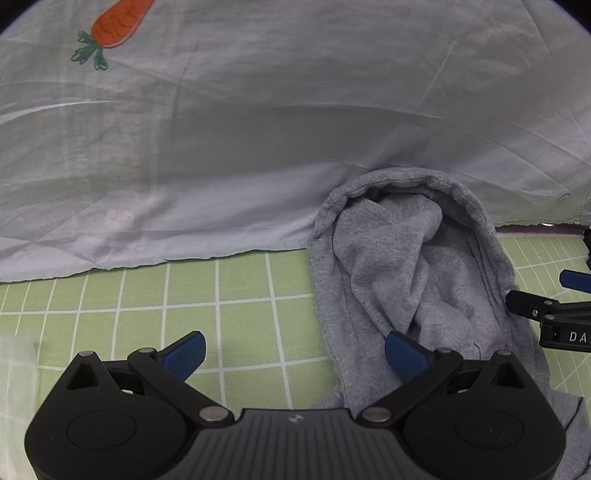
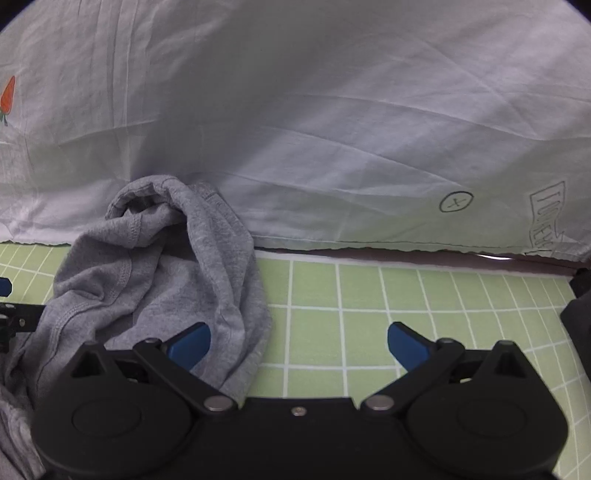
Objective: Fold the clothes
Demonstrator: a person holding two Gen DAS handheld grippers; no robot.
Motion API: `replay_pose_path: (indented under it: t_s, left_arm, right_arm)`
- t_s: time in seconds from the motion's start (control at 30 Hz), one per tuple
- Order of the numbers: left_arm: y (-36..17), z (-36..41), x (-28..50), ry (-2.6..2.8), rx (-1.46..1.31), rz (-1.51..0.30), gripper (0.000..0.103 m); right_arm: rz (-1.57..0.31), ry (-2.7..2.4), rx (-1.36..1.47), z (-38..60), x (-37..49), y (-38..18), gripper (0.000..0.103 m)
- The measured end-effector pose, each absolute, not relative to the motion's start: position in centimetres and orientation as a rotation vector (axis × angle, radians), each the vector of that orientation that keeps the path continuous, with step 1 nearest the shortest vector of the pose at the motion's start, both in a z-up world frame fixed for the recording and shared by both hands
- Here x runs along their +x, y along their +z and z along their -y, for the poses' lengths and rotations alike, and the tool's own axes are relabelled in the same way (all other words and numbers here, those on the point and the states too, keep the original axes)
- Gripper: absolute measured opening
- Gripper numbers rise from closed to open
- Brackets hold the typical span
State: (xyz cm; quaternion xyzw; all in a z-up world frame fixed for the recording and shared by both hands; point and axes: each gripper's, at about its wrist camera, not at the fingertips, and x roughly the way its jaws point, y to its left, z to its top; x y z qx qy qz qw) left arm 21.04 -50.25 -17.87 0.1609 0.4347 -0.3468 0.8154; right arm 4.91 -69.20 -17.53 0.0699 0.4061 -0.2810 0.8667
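Observation:
A crumpled grey garment (image 1: 406, 266) lies bunched on the green grid mat (image 1: 147, 306), its far end against a pale blue sheet (image 1: 258, 129). My left gripper (image 1: 293, 352) stands open above the mat at the garment's left edge; its right blue pad (image 1: 404, 354) hovers over the grey cloth, nothing pinched. In the right wrist view the same garment (image 2: 166, 273) is at the left. My right gripper (image 2: 299, 345) is open too, its left blue pad (image 2: 190, 345) over the cloth's right edge and its right pad over bare mat (image 2: 369, 314).
The pale blue sheet with a carrot print (image 1: 118, 26) covers the far half of the surface, with drawn marks (image 2: 456, 202) near its hem. A white cloth (image 1: 16, 387) lies at the left edge. A dark object (image 2: 578, 314) sits at the mat's right edge.

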Motion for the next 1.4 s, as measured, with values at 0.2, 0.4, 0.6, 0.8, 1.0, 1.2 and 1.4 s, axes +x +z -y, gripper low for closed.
replay_pose_path:
  t_s: [0.2,0.4,0.6,0.8,1.0,1.2,1.4]
  left_arm:
    - [-18.4,52.1,21.6,-0.651,0.493,-0.845,0.103]
    - [-17.9,51.2,22.3,-0.474,0.641,-0.734,0.103]
    - [-14.1,46.4,20.5,-0.439,0.511,-0.688,0.103]
    - [-9.9,42.3,17.3,-0.429,0.409,-0.623,0.103]
    - [-6.8,38.3,13.4,-0.427,0.334,-0.579,0.103]
    - [-5.5,34.7,8.9,-0.426,0.296,-0.573,0.103]
    - [-6.5,31.9,5.4,-0.445,0.284,-0.629,0.103]
  right_arm:
    - [-0.847,-0.739,0.108,70.6,4.7,-17.3,0.103]
    - [-0.792,-0.847,0.164,71.7,1.0,-15.1,0.103]
    - [-0.729,-0.880,0.198,70.4,-2.3,-12.8,0.103]
    - [-0.633,-0.882,0.174,67.1,-5.1,-10.1,0.103]
    - [-0.558,-0.877,0.141,64.1,-8.4,-7.4,0.103]
    - [-0.547,-0.872,0.110,61.3,-11.9,-6.6,0.103]
    - [-0.589,-0.868,0.127,59.3,-15.9,-7.5,0.103]
